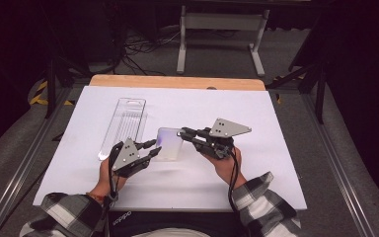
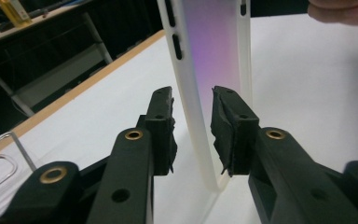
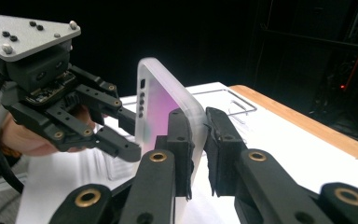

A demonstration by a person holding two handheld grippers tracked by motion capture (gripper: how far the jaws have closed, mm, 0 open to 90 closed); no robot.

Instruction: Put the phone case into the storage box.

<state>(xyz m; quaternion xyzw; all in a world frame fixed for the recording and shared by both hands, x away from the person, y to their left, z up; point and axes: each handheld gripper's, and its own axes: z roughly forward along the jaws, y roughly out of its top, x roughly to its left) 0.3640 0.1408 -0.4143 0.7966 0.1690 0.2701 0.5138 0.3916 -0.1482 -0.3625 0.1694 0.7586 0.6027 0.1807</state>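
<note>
Phone case (image 3: pixel 165 105) on edge, long axis between claws; right claw (image 3: pixel 198 140) clamps its rim, left claw (image 2: pixel 193 130) released, straddling.

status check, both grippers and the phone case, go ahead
Right gripper shut on phone case edge, holding it upright. Left gripper open, jaws straddling the case's other edge. Clear plastic package lies apart, not in the way.
</note>
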